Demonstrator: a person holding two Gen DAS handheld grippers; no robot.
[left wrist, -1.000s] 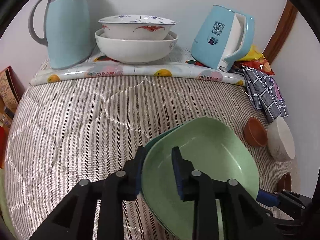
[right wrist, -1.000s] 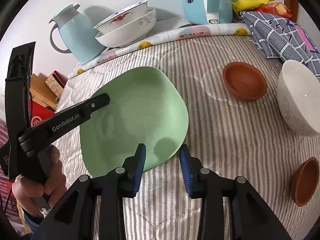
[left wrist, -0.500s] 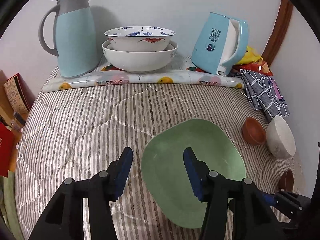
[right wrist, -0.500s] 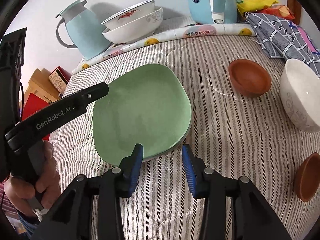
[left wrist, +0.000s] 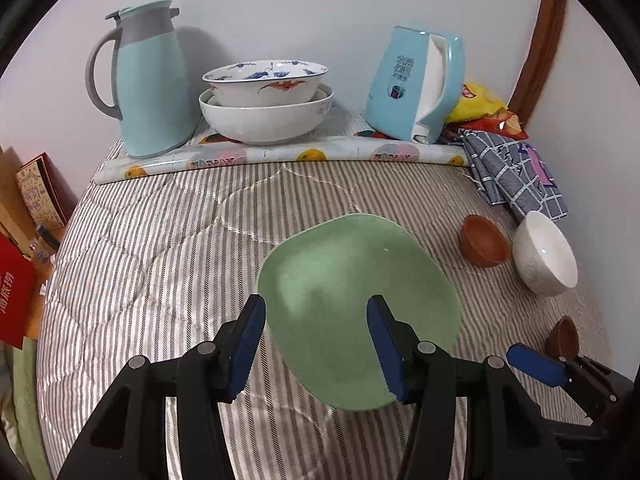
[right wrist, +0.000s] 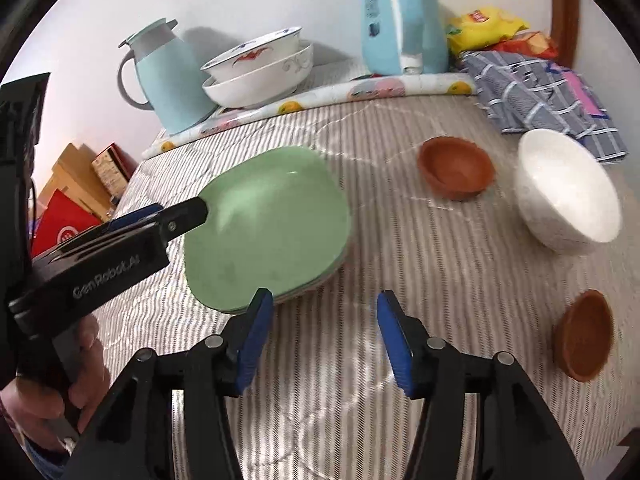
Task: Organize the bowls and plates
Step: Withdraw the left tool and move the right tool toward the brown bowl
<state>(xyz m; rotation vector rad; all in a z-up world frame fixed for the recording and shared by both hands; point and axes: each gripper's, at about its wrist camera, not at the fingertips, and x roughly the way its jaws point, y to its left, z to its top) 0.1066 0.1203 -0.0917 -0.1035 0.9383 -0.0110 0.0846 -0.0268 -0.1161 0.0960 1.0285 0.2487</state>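
Observation:
A stack of green plates (left wrist: 360, 304) (right wrist: 268, 220) lies flat on the striped quilt. My left gripper (left wrist: 316, 344) hovers open over its near edge, pads apart and clear of the rim. In the right wrist view its black finger (right wrist: 188, 212) reaches over the stack's left rim. My right gripper (right wrist: 324, 340) is just off the stack's near right edge; its jaws are opening with only quilt between them. A brown bowl (right wrist: 456, 168), a white bowl (right wrist: 568, 192) and a second brown bowl (right wrist: 588, 334) lie to the right. Two large patterned bowls (left wrist: 266, 100) stand nested at the back.
A pale blue jug (left wrist: 148, 80) and a blue kettle (left wrist: 416, 84) flank the nested bowls on a fruit-print mat (left wrist: 280, 156). A checked cloth (left wrist: 516, 172) and snack bags (left wrist: 480, 104) lie back right. Boxes (left wrist: 16, 280) stand beyond the left edge.
My left gripper let go of the tilted green plate, opened and drew back upward; the plate now lies flat on the stack. My right gripper opened wider and backed away from the plates.

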